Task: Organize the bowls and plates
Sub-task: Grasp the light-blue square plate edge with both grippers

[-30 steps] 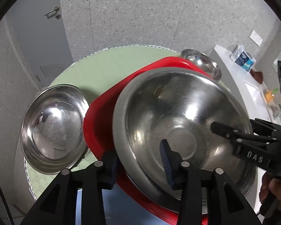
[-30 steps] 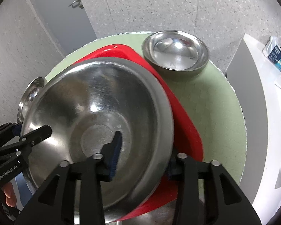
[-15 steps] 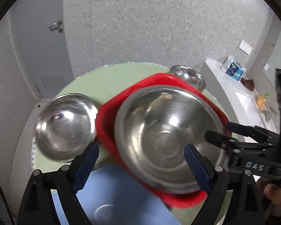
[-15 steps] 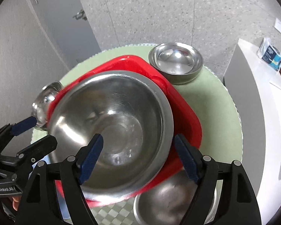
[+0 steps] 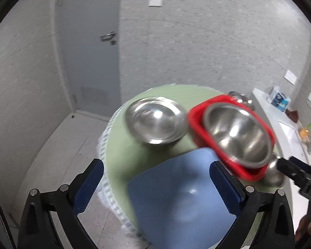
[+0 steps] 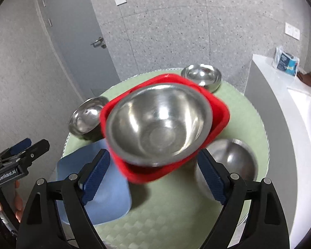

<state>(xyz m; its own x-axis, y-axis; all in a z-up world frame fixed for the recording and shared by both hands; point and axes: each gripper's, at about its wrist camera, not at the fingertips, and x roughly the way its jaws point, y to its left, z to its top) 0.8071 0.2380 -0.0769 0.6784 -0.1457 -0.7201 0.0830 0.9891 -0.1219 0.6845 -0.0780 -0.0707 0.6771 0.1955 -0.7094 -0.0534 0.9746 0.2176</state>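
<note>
A large steel bowl (image 6: 157, 124) sits in a red square plate (image 6: 219, 114) on the round green table (image 6: 248, 124). My right gripper (image 6: 153, 176) hangs back from the red plate's near edge, its jaws opening, pads touching nothing. In the left wrist view the same large steel bowl (image 5: 238, 132) and red plate (image 5: 197, 128) lie to the right. My left gripper (image 5: 157, 186) hovers over a blue plate (image 5: 180, 197), jaws opening wide with nothing held. Each gripper shows in the other's view: the left gripper (image 6: 20, 151) and the right gripper (image 5: 296, 174).
Three smaller steel bowls stand around the red plate: a left bowl (image 6: 85, 118), a far bowl (image 6: 203, 76) and a near right bowl (image 6: 232, 161). The blue plate (image 6: 105, 197) lies at the front left. A white counter (image 6: 290, 103) runs along the right; a grey door (image 5: 89, 62) stands behind.
Both grippers were shut on the large bowl's rim; they opened, released it onto the red plate and pulled back and up. The left gripper swung left over the blue plate.
</note>
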